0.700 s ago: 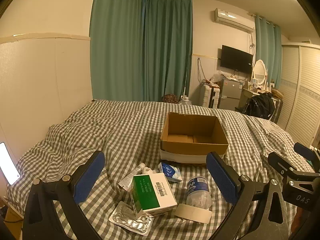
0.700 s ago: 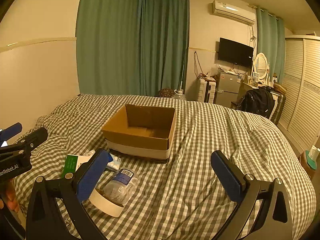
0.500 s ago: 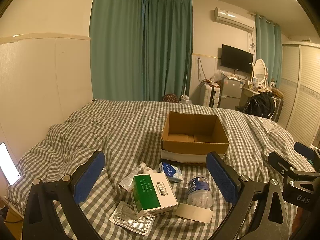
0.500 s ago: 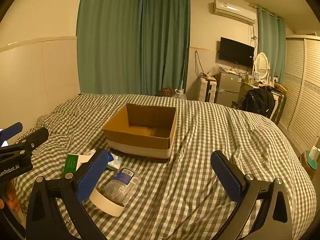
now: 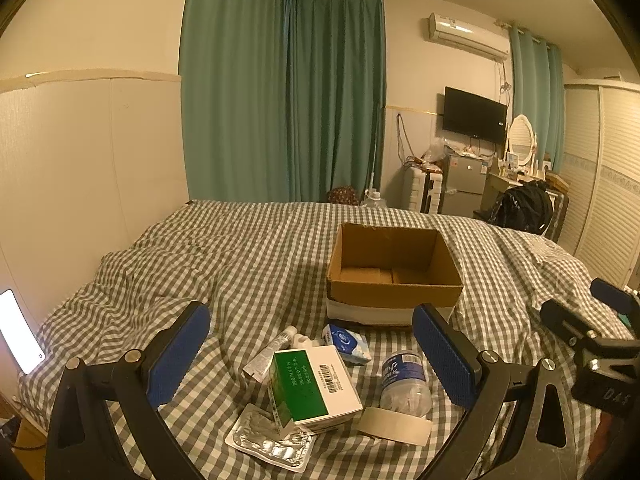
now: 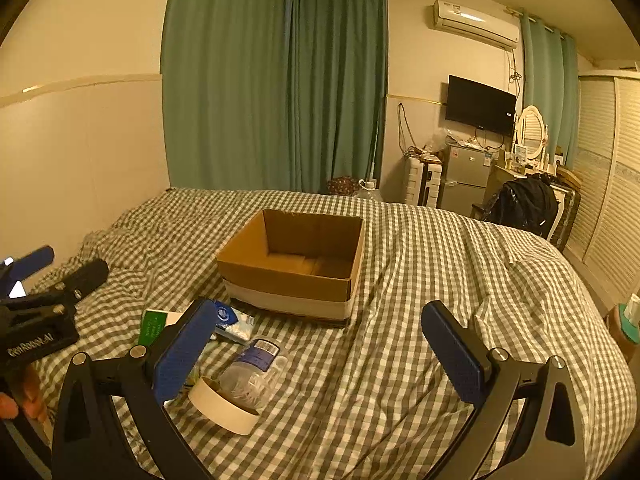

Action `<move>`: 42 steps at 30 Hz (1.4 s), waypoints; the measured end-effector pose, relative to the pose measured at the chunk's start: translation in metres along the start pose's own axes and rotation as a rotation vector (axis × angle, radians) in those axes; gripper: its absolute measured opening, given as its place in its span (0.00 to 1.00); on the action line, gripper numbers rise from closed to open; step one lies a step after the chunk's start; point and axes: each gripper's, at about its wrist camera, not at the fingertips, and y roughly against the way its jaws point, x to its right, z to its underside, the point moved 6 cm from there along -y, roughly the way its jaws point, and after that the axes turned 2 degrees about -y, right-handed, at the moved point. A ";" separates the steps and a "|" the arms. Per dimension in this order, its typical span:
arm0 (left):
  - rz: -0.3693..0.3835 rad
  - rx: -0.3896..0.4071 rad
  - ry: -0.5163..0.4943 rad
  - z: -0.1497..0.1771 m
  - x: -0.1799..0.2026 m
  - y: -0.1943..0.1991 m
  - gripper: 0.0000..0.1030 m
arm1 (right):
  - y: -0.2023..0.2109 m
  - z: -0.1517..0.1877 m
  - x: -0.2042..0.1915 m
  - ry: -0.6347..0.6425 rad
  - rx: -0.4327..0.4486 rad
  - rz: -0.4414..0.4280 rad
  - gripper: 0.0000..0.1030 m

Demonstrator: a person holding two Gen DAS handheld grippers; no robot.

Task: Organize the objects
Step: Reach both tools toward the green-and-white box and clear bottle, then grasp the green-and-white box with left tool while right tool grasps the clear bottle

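An empty open cardboard box (image 5: 394, 276) (image 6: 296, 268) sits on the checked bedspread. Nearer me lies a small pile: a green and white carton (image 5: 314, 384), a foil blister pack (image 5: 272, 438), a thin tube (image 5: 270, 350), a blue tissue packet (image 5: 346, 342) (image 6: 232, 320), a clear plastic bottle (image 5: 404, 380) (image 6: 254, 374) and a roll of tape (image 5: 394, 426) (image 6: 224, 404). My left gripper (image 5: 310, 350) hangs open just above the pile. My right gripper (image 6: 316, 342) is open over bare bedspread right of the pile, holding nothing.
The bed (image 6: 420, 280) spreads wide to the right and behind the box. A lit phone (image 5: 18, 330) stands at the left bed edge. Green curtains (image 5: 288, 100), a small fridge (image 5: 464, 184), a desk with a black backpack (image 5: 522, 208) and a wardrobe (image 5: 600, 176) line the far side.
None of the objects moved. Both grippers stay open and only drift slightly.
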 end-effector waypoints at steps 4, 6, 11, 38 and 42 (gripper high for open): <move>0.014 -0.012 0.011 0.001 -0.003 -0.003 1.00 | 0.001 -0.002 0.000 0.001 0.003 0.003 1.00; 0.011 -0.010 0.011 0.002 -0.004 -0.004 1.00 | -0.001 -0.002 -0.001 0.001 -0.002 0.004 1.00; -0.001 -0.038 0.000 0.009 -0.005 -0.010 1.00 | -0.009 0.002 -0.002 0.007 -0.022 0.000 1.00; -0.059 -0.421 -0.132 0.113 0.009 -0.149 0.99 | -0.130 0.074 0.005 0.050 -0.354 0.025 1.00; -0.047 -0.429 -0.109 0.117 -0.006 -0.159 0.99 | -0.151 0.080 -0.006 0.076 -0.400 0.000 1.00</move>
